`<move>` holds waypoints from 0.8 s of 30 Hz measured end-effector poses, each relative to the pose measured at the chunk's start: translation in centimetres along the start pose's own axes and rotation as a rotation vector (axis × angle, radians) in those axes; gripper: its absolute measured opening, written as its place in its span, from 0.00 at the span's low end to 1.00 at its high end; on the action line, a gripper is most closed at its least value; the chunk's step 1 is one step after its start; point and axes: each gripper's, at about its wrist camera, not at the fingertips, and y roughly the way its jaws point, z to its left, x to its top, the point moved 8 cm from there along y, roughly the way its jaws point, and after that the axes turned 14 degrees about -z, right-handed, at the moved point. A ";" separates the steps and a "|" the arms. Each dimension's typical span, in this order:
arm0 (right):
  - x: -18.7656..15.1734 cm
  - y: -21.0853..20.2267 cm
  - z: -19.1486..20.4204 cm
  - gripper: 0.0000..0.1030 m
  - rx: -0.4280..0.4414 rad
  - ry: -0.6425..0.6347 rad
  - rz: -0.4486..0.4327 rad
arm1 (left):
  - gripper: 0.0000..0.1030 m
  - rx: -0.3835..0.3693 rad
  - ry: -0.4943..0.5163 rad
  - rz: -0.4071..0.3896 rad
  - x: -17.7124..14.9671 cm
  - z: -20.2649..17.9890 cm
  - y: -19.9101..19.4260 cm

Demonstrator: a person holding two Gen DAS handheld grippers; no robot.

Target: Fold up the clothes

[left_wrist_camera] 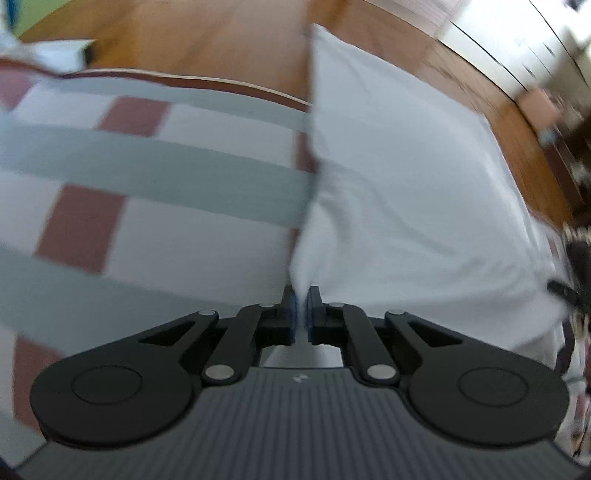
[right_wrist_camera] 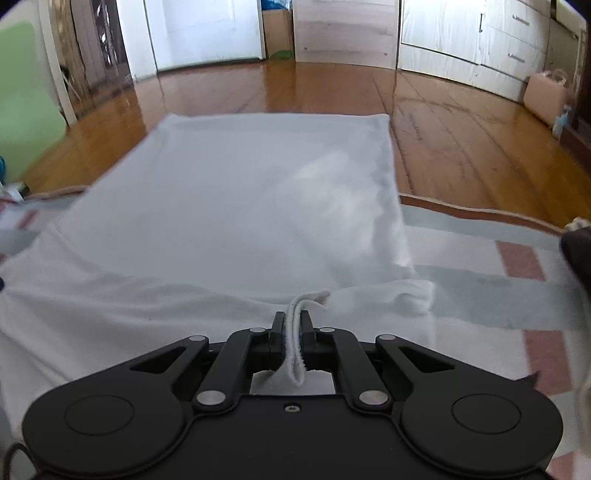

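While both fingers pinch, white garment hangs.

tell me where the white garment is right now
In both wrist views the white garment lies on the checked blanket, its near edge pinched by both grippers.

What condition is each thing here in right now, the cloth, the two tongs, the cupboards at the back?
White garment: spread over the checked blanket, far end folded flat, near edge lifted.
Left tongs: shut on the garment's edge.
Right tongs: shut on a doubled hem.
Checked blanket: lying flat.
Cupboard drawers: closed.
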 end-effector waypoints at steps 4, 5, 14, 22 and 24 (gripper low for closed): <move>0.2 -0.6 1.5 0.06 0.058 -0.037 -0.031 | 0.05 0.064 -0.061 0.056 -1.7 1.8 1.4; 0.1 -0.5 1.6 0.06 0.054 -0.056 -0.029 | 0.06 0.068 -0.084 0.054 -1.4 2.2 1.5; 0.5 -2.8 0.7 0.09 0.004 -0.060 -0.133 | 0.51 0.214 0.092 -0.070 3.6 -0.7 0.1; -2.8 0.3 -0.1 0.48 0.041 0.097 0.036 | 0.88 0.214 0.358 -0.113 5.4 -5.1 7.6; -2.6 0.9 -0.7 0.48 0.055 0.144 0.037 | 0.42 0.188 0.325 -0.106 5.3 -5.1 8.9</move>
